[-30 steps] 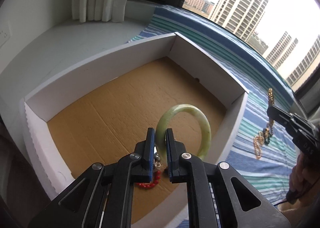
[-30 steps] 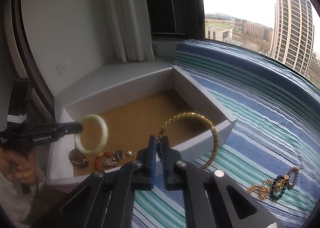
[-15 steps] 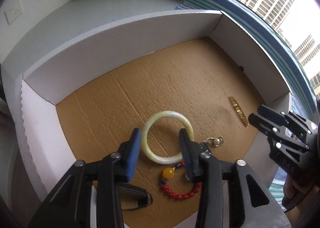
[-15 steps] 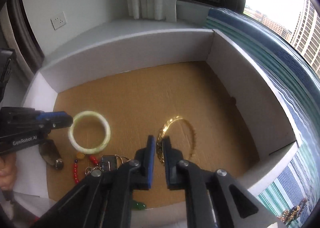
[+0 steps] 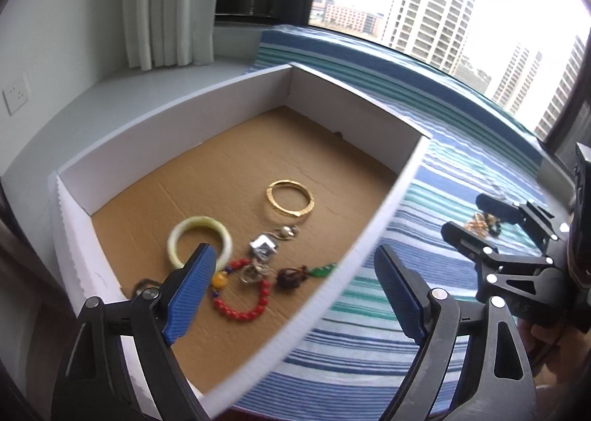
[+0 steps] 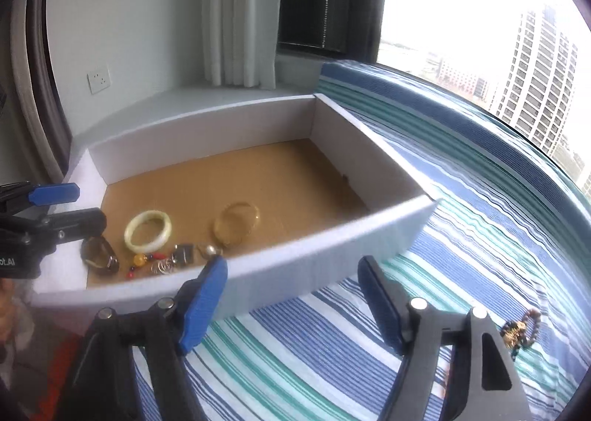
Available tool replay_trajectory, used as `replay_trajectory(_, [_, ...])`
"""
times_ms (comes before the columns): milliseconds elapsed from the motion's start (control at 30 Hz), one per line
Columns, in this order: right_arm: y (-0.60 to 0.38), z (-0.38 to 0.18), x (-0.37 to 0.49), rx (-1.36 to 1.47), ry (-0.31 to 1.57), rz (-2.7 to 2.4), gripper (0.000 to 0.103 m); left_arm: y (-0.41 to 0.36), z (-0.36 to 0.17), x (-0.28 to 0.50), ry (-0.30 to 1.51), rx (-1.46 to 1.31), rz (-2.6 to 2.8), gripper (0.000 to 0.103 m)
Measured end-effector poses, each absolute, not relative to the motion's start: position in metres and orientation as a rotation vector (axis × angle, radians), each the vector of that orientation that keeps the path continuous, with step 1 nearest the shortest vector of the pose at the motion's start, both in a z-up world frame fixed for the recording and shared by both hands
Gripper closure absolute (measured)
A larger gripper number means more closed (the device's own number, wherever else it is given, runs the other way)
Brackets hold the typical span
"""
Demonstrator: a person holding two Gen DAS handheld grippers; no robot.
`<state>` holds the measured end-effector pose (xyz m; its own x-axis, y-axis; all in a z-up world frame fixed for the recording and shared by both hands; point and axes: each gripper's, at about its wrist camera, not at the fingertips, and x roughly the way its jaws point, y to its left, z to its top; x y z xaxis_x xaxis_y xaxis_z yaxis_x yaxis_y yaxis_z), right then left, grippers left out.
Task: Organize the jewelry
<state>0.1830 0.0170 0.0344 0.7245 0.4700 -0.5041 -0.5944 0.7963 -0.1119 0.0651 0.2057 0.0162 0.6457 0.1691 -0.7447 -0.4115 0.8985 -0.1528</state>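
The left tongs stand wide apart with nothing between the blue pads; their jaws have just been opening. They hover over the near edge of the box, close to its near left corner. Just beyond the left pad, the pale green bangle lies flat on the brown cardboard floor. Beside it lie a red bead bracelet with a yellow bead, a small silver charm, a dark brown bead with a green pendant, and farther in, the gold bangle, also flat and apart from the green one.

The right tongs are likewise spread wide and empty, their jaws having just been opening too. They hang over the striped bed cover, just outside the near wall of the box. On the cover to their right sits a small heap of gold and dark beaded jewelry, well apart from the box.

On the body of the left tongs, seen at the left edge of the right view, the letters "ot.AI" can be read. A white wall socket sits on the wall beyond the box, beside a white curtain.
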Motion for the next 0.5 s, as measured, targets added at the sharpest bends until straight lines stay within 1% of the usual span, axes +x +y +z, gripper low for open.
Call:
replay_trajectory(167, [-0.047,0.006,0.152,-0.233,0.516,0.476,0.028,0.137,0.007,0.067,0.805,-0.277,0.186,0.010])
replay_trajectory(300, [-0.098,-0.026,0.128,-0.189,0.567,0.371,0.028,0.094,-0.011,0.075,0.856,-0.236,0.084,0.009])
replay_trajectory(500, [-0.162,-0.067,0.095,-0.079,0.618,0.218,0.028,0.052,-0.043,0.076,0.922,-0.195,0.027,0.009])
